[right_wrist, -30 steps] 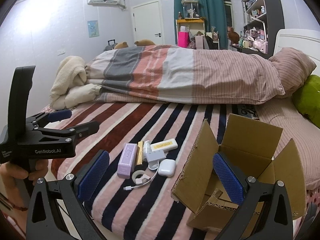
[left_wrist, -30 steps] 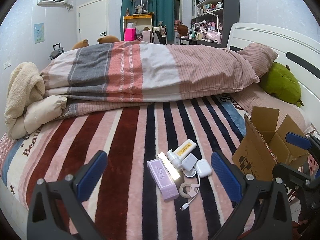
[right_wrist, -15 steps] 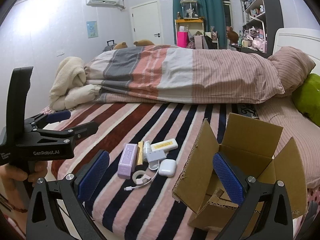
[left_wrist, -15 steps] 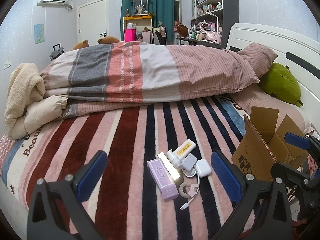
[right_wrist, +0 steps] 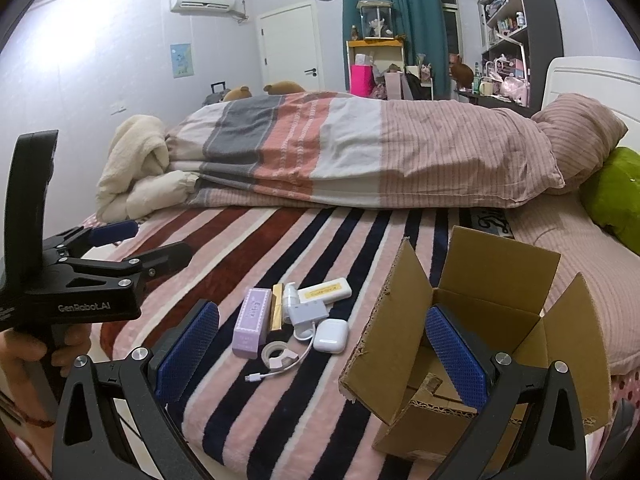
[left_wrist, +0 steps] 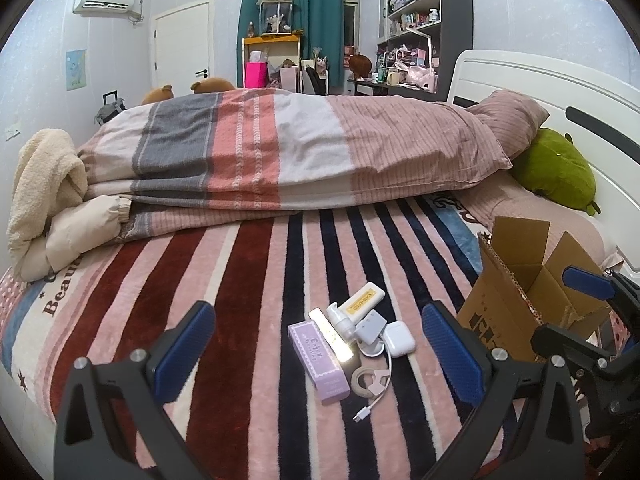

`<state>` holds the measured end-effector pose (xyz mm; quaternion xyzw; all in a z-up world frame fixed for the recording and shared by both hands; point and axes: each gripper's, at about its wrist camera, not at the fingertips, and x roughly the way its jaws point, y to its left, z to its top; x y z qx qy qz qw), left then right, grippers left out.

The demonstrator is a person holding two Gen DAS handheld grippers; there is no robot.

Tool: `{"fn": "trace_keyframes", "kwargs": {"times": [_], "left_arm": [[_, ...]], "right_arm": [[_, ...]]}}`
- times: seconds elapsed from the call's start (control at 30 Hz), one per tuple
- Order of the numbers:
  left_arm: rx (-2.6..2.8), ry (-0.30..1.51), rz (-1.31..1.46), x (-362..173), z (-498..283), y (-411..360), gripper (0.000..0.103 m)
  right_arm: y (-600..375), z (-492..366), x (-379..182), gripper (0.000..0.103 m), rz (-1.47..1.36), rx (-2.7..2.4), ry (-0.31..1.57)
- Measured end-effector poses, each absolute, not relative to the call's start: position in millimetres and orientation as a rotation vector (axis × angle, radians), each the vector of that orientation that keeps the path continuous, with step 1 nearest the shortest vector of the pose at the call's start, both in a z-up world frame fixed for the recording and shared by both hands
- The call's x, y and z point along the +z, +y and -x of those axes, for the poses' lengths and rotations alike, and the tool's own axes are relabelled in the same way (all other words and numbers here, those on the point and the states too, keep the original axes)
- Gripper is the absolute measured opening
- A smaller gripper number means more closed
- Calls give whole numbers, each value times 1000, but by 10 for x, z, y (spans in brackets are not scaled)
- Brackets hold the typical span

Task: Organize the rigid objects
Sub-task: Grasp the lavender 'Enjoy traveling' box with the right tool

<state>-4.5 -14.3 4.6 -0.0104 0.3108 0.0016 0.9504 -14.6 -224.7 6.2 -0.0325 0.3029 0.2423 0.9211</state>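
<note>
Both my claws, left claw (left_wrist: 318,346) and right claw (right_wrist: 322,344), gape wide, empty. Small items (left_wrist: 352,336) clustered touching on bed, left of cardboard box (right_wrist: 492,320). Risk: pinching two together; cable (right_wrist: 280,364) snagging.

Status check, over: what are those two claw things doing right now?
Left tool open, empty. Right tool open, empty. Small items piled on blanket, untouched; cardboard box open beside them. Nothing in the way.
</note>
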Motion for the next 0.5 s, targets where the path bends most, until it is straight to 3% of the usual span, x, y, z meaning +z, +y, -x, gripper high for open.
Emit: {"fn": "trace_keyframes", "kwargs": {"times": [0.37, 0.5], "left_arm": [[-29, 605, 59, 72, -3, 129, 103], [-6, 597, 82, 27, -33, 421, 103]], "right_arm": [[-1868, 341, 188, 103, 295, 392, 508], [-1496, 246, 122, 103, 350, 487, 545]]}}
